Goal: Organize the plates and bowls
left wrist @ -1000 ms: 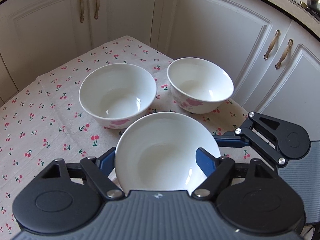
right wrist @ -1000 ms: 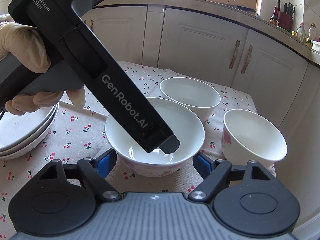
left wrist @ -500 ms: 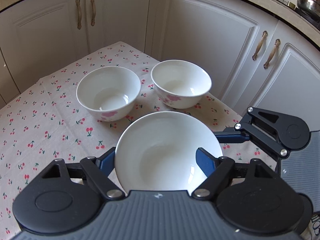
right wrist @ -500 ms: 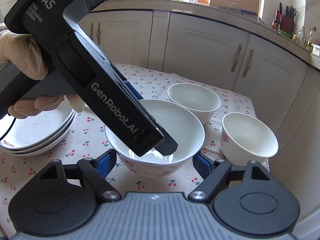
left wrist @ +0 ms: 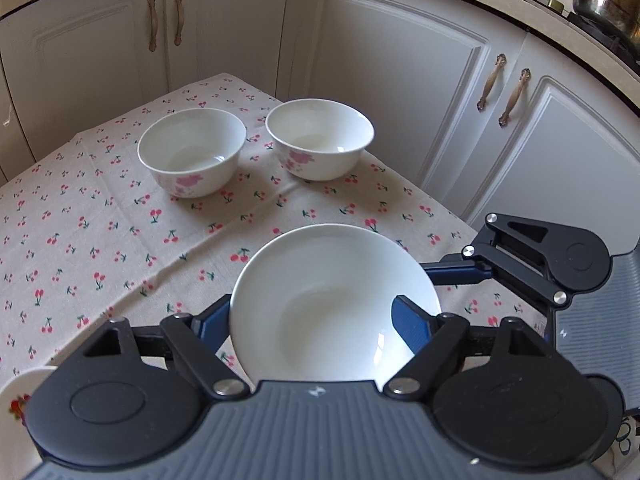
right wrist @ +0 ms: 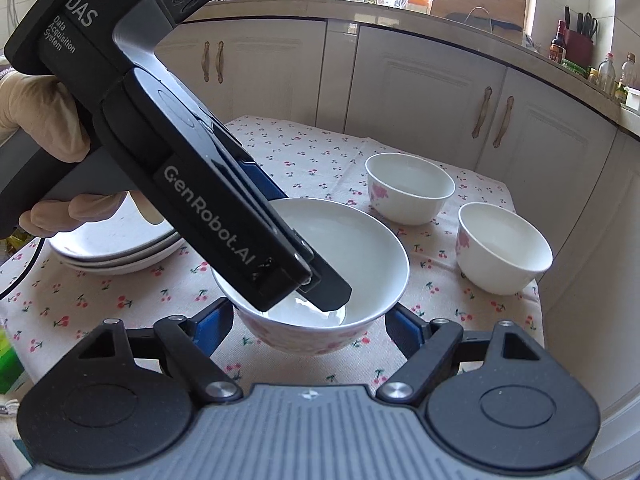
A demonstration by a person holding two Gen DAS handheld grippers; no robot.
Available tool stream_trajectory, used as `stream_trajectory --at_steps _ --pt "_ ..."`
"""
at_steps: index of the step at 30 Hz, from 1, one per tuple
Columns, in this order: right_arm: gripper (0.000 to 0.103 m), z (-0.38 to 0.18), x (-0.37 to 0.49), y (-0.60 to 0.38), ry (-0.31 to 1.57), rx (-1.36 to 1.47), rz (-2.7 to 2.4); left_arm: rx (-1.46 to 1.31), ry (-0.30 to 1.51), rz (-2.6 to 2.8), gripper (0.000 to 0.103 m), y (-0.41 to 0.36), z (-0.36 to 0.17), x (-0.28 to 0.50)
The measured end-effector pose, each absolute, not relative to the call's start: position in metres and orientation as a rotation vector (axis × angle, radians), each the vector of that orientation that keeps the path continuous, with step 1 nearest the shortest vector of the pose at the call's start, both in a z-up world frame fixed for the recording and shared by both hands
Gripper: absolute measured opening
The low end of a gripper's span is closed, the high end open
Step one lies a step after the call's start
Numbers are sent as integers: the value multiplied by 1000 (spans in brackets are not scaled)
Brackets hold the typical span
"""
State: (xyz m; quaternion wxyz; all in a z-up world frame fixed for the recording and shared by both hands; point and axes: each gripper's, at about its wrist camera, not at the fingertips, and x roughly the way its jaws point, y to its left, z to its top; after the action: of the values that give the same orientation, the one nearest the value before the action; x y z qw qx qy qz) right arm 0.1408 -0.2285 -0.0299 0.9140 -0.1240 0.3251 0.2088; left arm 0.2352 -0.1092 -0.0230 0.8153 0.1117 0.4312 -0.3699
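My left gripper (left wrist: 316,316) is shut on the rim of a wide white bowl (left wrist: 332,304) with pink flowers and holds it above the cherry-print tablecloth (left wrist: 100,240). The same bowl (right wrist: 360,248) hangs in front of my right gripper (right wrist: 308,320), which is open with one finger on either side below it. The left gripper's body (right wrist: 200,184) reaches down into that bowl in the right wrist view. Two smaller white bowls (left wrist: 192,152) (left wrist: 320,138) stand side by side on the far part of the table, also in the right wrist view (right wrist: 410,188) (right wrist: 504,248).
A stack of white plates (right wrist: 120,248) sits at the table's left side behind the left gripper. White cabinet doors (left wrist: 380,80) close in behind and right of the table. A green box (right wrist: 8,364) lies at the left edge. The right gripper (left wrist: 540,260) sits right of the held bowl.
The held bowl has been lifted and drawn back toward the near side; the two small bowls now look farther away. The right gripper has pulled back slightly and stays open.
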Motion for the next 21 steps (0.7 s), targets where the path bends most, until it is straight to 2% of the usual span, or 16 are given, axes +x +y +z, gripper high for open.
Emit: stream_trajectory --at_steps 21 --pt "86 -44 116 -211 744 -261 507 215 973 -761 83 -87 -44 200"
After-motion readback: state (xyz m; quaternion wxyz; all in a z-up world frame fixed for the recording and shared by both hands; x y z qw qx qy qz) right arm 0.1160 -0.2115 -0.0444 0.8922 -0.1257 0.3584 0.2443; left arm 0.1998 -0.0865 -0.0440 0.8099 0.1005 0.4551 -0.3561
